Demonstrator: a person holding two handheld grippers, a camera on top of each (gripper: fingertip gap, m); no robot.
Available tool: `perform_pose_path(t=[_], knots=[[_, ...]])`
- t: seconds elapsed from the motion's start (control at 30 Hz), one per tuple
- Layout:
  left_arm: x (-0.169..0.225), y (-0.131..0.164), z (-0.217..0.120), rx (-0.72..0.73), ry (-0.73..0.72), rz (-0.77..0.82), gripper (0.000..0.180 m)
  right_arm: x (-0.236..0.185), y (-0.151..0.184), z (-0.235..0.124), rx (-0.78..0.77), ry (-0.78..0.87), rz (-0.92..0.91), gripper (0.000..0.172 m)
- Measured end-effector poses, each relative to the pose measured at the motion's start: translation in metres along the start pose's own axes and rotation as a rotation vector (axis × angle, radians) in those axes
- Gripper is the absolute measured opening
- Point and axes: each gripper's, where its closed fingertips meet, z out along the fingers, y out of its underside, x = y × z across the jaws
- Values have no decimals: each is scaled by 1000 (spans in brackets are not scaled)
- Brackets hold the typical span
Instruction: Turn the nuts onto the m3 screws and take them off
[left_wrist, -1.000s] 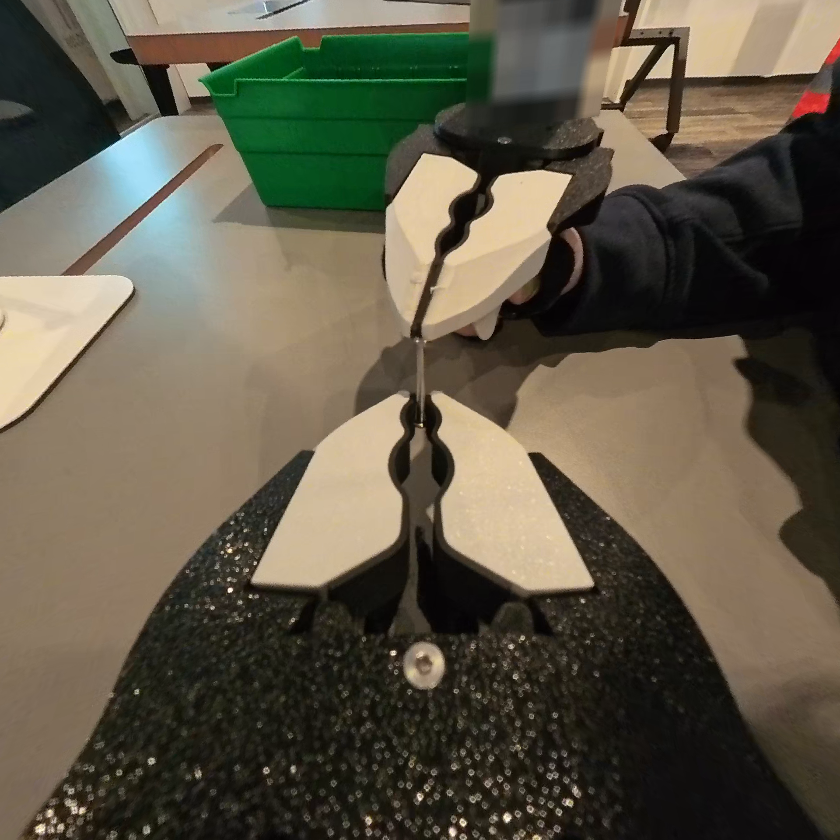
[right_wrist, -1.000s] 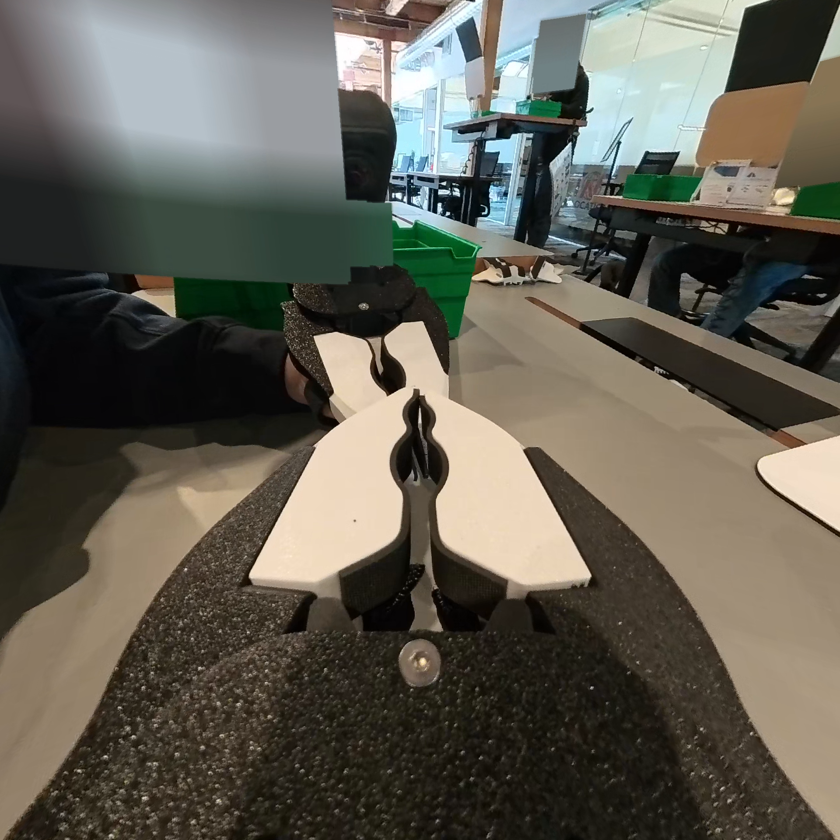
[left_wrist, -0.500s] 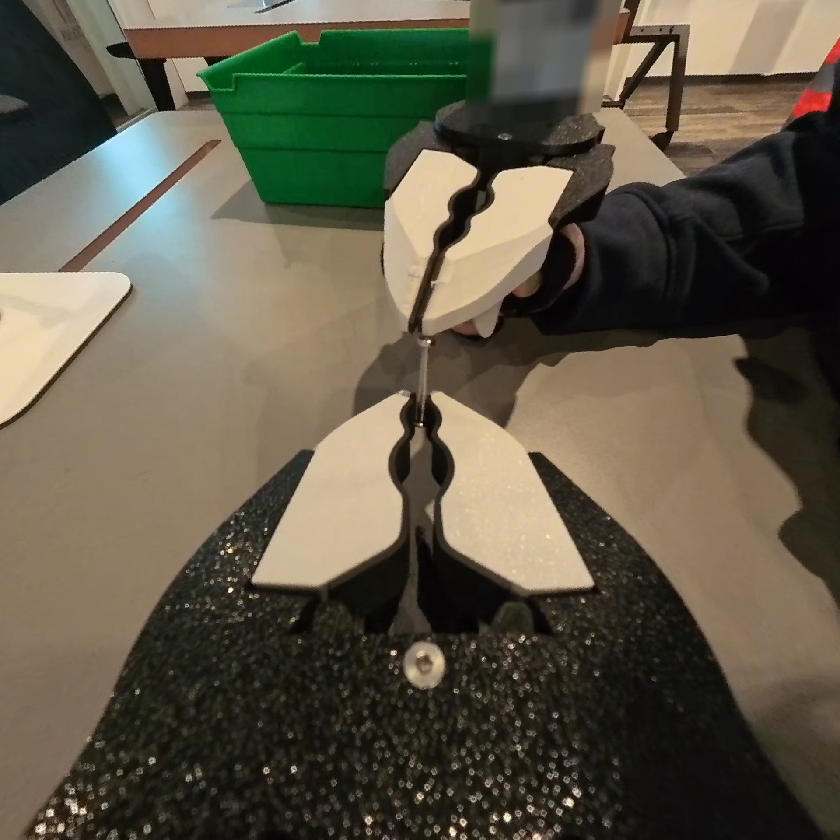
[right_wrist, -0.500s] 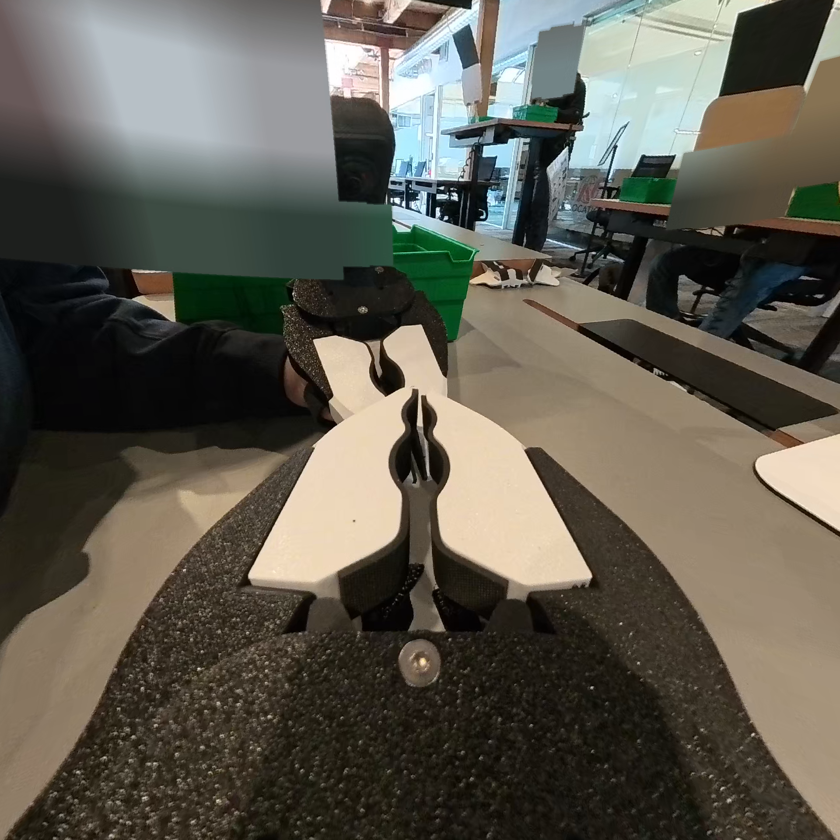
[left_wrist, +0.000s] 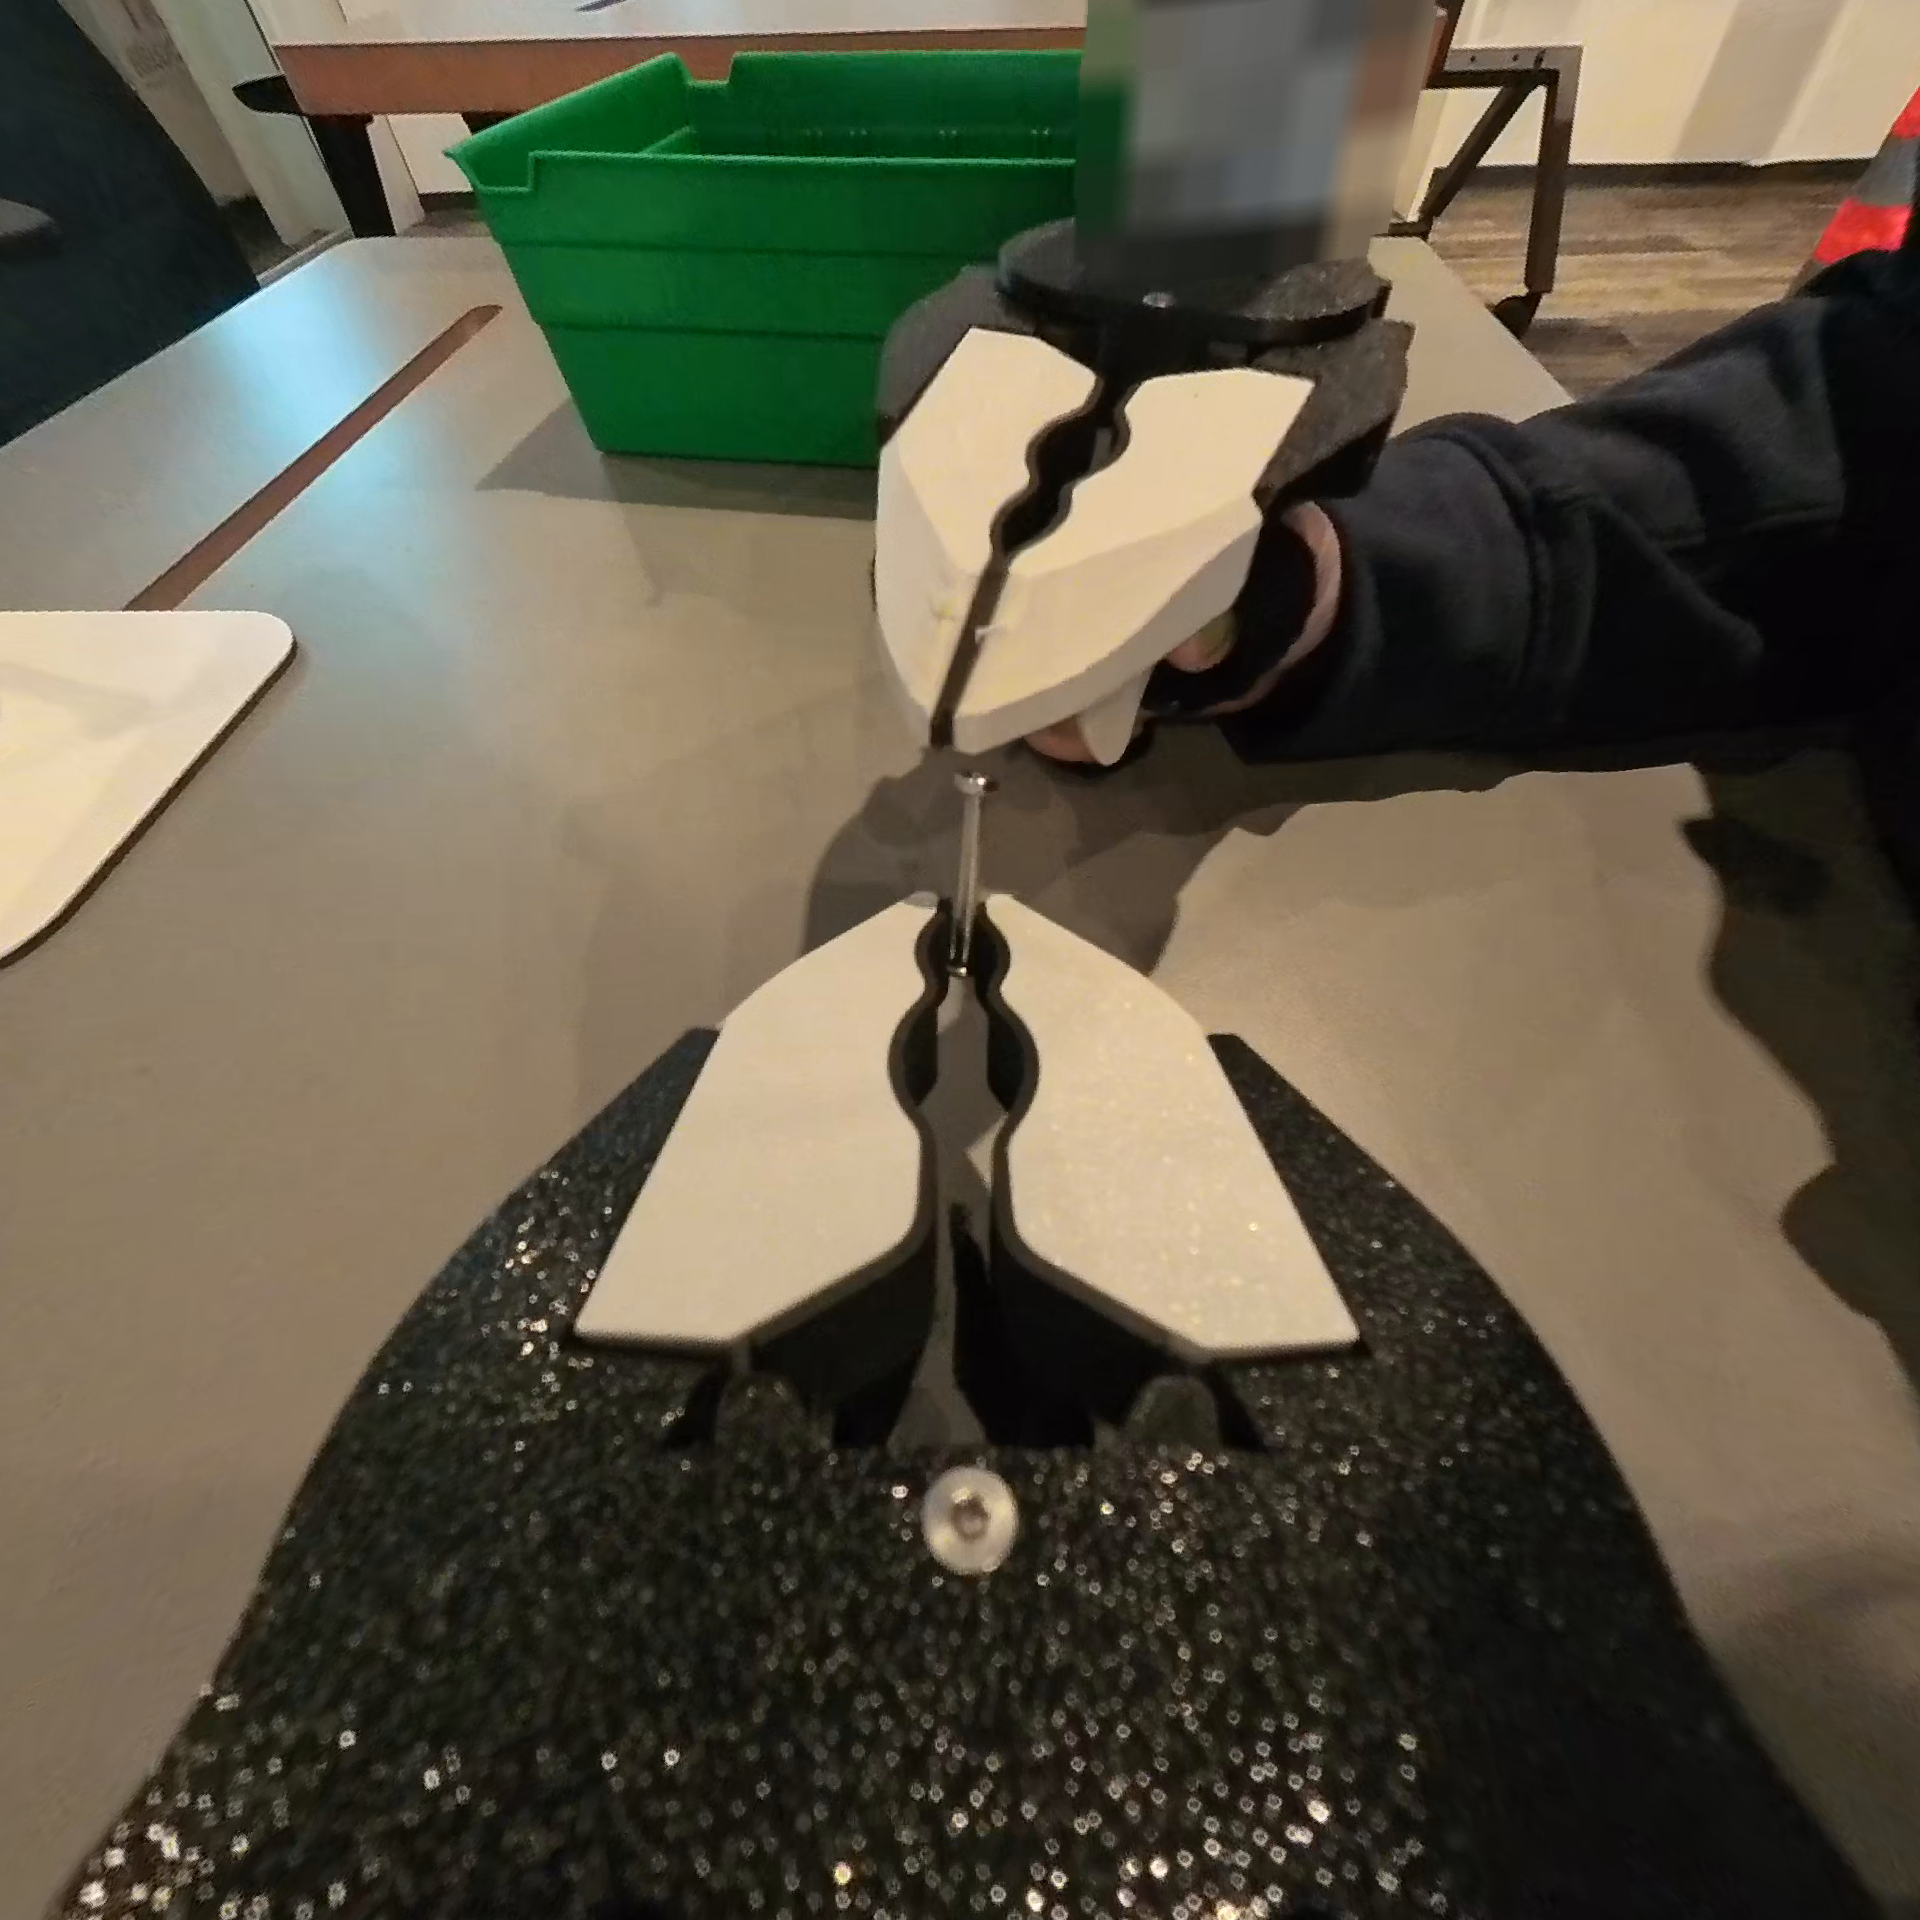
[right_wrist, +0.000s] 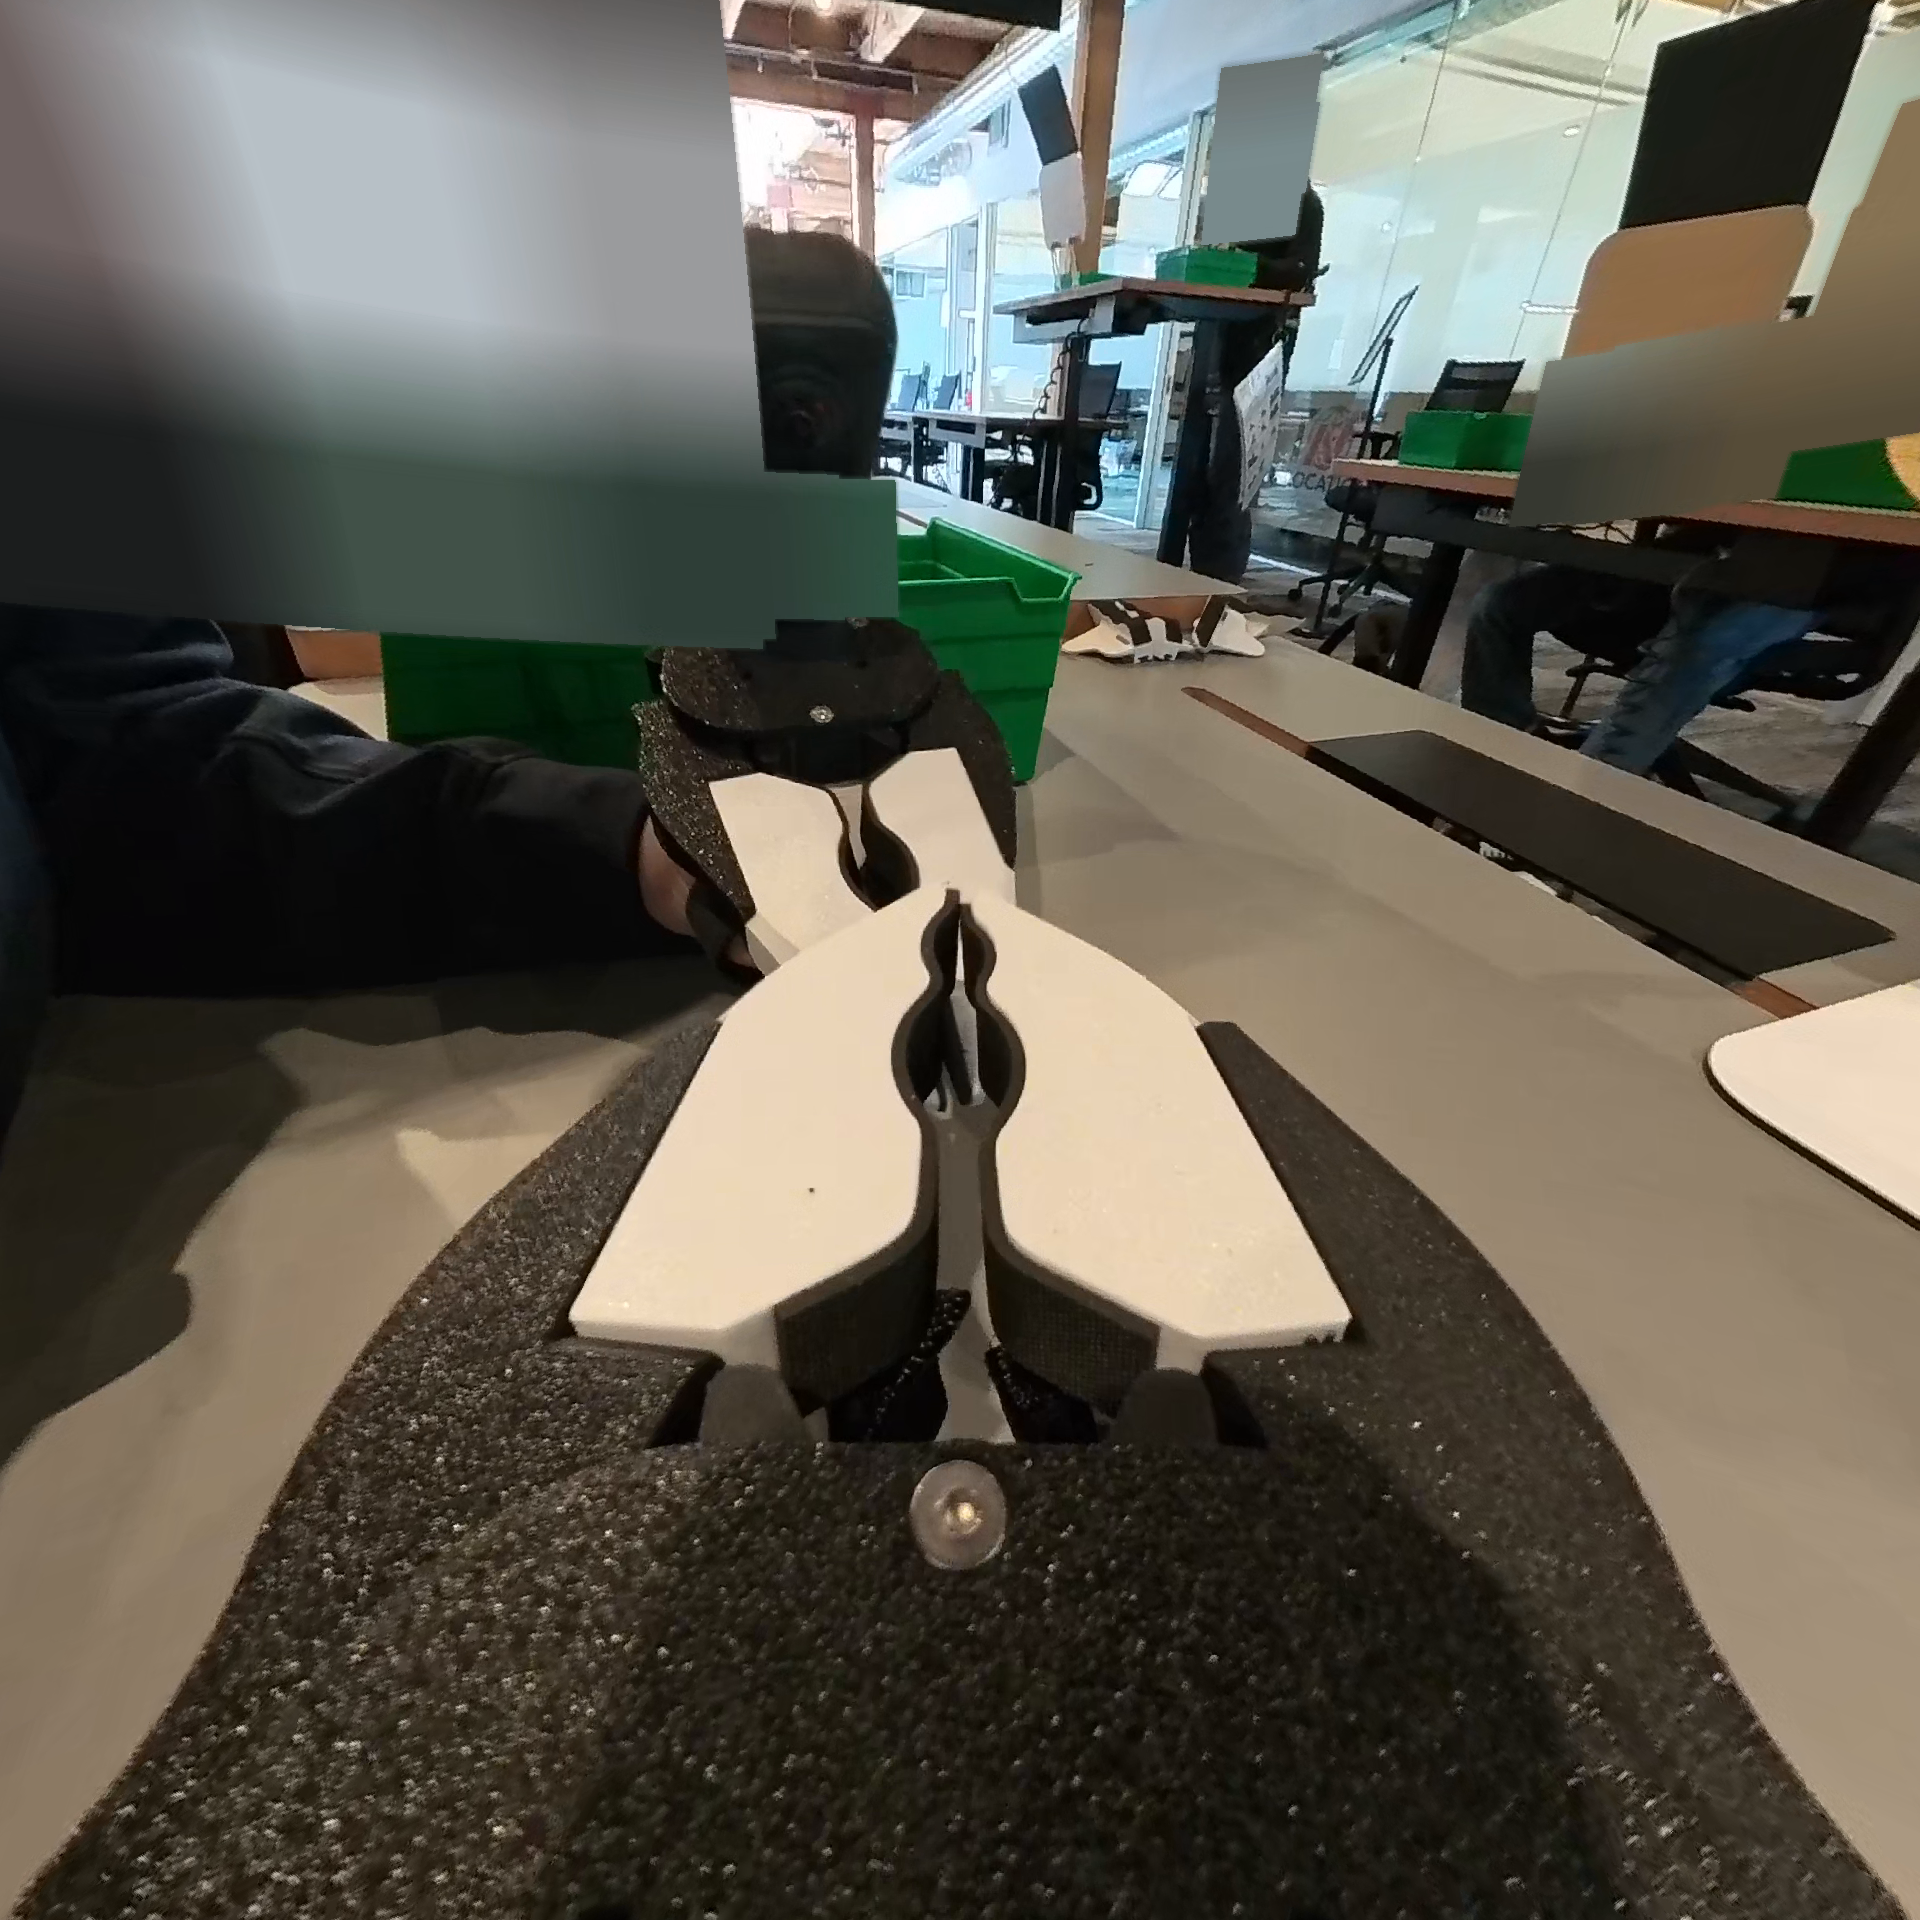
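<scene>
the wide grey matte table carries everything here. toward its far edge sits a green plastic bin with stepped walls, and at the left edge lies a flat white board with rounded corners, seen in the right wrist view at the right edge.

the left gripper, white-fingered on a black glittering body, is closed on a thin silver m3 screw, gripping it near its lower end. the screw's long axis runs along the fingers and away from the camera, its free end pointing at the other tool. that far end carries a small flat silver piece; whether it is the head or a nut cannot be told.

the right gripper, held by a hand in a dark sleeve, faces the left one with its tips together, just beyond the screw's far end with a small gap between. whether anything is pinched there cannot be told.
</scene>
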Motion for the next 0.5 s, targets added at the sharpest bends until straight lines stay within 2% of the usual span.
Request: perform_pose_path(t=[0.23,0.37,0.5], knots=[[0,0,0,3,-1,-2,3,0,2,2,-15,-1,-1,0],[-1,-1,-1,10,-6,-10,3,2,-3,-2,28,12,9,1],[-3,-4,-4,39,-3,-35,3,-1,-1,-2,10,-35,48,17]])
